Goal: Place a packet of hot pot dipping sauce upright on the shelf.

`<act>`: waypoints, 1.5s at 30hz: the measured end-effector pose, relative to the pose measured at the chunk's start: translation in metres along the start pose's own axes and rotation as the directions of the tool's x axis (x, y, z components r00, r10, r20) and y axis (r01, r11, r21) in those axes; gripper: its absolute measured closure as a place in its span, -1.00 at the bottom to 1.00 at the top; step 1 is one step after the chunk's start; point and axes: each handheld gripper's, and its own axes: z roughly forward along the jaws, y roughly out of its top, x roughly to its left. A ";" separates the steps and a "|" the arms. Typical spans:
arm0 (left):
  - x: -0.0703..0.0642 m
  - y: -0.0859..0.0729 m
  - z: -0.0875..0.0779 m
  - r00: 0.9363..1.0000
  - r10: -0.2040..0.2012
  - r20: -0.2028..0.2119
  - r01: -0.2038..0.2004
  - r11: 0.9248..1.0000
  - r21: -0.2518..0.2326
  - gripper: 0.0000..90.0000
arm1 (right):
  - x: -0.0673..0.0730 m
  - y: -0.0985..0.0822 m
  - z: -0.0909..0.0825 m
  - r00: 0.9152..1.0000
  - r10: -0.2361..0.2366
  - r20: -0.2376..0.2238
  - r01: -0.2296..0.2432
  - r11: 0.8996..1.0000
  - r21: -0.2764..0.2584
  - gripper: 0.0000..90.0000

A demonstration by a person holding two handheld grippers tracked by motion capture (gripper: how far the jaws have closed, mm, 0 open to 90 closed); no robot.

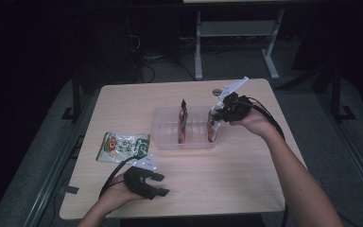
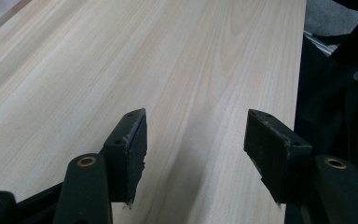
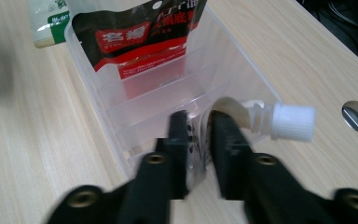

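Pouch (image 3: pixel 140 32) label: red band, writing perhaps Chinese.

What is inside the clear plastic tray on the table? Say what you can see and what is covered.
The clear tray holds a red-and-black packet standing upright and a spouted pouch between the right gripper jaws. The pouch's lower part is covered by the jaws.

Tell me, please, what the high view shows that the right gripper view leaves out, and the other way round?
High view: the whole table, with the left gripper open near its front edge.
Right gripper view: the spouted pouch and its white screw cap close up, and the right gripper with its jaws on either side of that pouch's top, a little gap between them.
Shared: the clear tray, the red and black pouch upright in it, the spouted pouch at the tray's end, and the green snack packet lying beside the tray.
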 end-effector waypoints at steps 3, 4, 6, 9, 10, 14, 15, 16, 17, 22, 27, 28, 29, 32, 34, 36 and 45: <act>0.000 0.000 0.000 1.000 -0.002 0.000 0.002 1.000 0.000 -0.13 | 0.001 -0.001 -0.006 0.999 0.032 -0.010 -0.032 0.999 -0.032 0.35; 0.000 0.000 0.000 1.000 -0.002 0.000 0.002 1.000 -0.001 -0.13 | 0.002 -0.003 -0.010 0.997 0.067 -0.031 -0.069 0.996 -0.057 0.15; 0.000 0.000 0.000 1.000 -0.002 -0.001 0.002 1.000 0.001 -0.13 | 0.003 -0.006 -0.012 0.996 0.082 -0.030 -0.084 0.994 -0.068 -0.04; 0.000 0.000 0.000 1.000 -0.003 -0.001 0.003 1.000 0.001 -0.13 | 0.004 -0.011 -0.014 0.994 0.105 -0.027 -0.107 0.991 -0.081 -0.18; 0.000 0.000 0.000 1.000 -0.003 -0.001 0.003 1.000 0.000 -0.13 | 0.004 -0.014 -0.014 0.993 0.117 -0.030 -0.119 0.989 -0.087 -0.22; 0.001 0.000 0.000 1.000 -0.003 -0.005 0.003 1.000 0.006 -0.13 | 0.006 -0.027 -0.016 0.989 0.145 -0.035 -0.149 0.982 -0.118 -0.34; 0.001 0.000 0.000 1.000 -0.006 -0.006 0.007 1.000 0.005 -0.13 | 0.007 -0.034 -0.018 0.987 0.160 -0.032 -0.163 0.977 -0.136 -0.37; 0.001 0.000 0.000 1.000 -0.007 -0.006 0.007 1.000 0.004 -0.13 | 0.008 -0.036 -0.018 0.985 0.167 -0.031 -0.170 0.975 -0.142 -0.38; 0.001 0.000 0.000 1.000 -0.006 -0.006 0.006 1.000 0.005 -0.13 | 0.008 -0.036 -0.018 0.985 0.167 -0.031 -0.170 0.975 -0.142 -0.38; 0.001 0.000 0.000 1.000 -0.009 -0.008 0.009 1.000 0.009 -0.13 | 0.015 -0.050 -0.019 0.983 0.184 -0.016 -0.184 0.968 -0.171 -0.40; 0.002 -0.001 -0.001 1.000 -0.007 -0.019 0.007 1.000 0.015 -0.13 | 0.024 -0.063 -0.016 0.980 0.199 -0.019 -0.199 0.964 -0.177 -0.42; 0.003 -0.001 -0.001 1.000 -0.004 -0.021 0.004 1.000 0.019 -0.13 | 0.025 -0.066 -0.016 0.980 0.197 -0.019 -0.197 0.964 -0.179 -0.44; 0.003 -0.001 -0.001 1.000 -0.005 -0.021 0.006 1.000 0.015 -0.13 | 0.029 -0.071 -0.016 0.979 0.204 -0.018 -0.204 0.961 -0.188 -0.44; 0.003 -0.002 -0.001 1.000 -0.002 -0.025 0.002 1.000 0.015 -0.13 | 0.033 -0.076 -0.016 0.978 0.209 -0.023 -0.210 0.957 -0.202 -0.44; 0.003 -0.002 -0.001 1.000 -0.007 -0.028 0.007 1.000 0.014 -0.13 | 0.037 -0.082 -0.016 0.976 0.217 -0.026 -0.218 0.953 -0.209 -0.45; 0.004 -0.002 -0.001 1.000 -0.009 -0.029 0.009 1.000 0.015 -0.13 | 0.042 -0.087 -0.016 0.975 0.220 -0.029 -0.221 0.954 -0.204 -0.47; 0.007 -0.003 -0.002 0.999 0.002 -0.048 -0.002 1.000 0.014 -0.13 | 0.068 -0.110 -0.016 0.972 0.236 -0.019 -0.234 0.949 -0.213 -0.59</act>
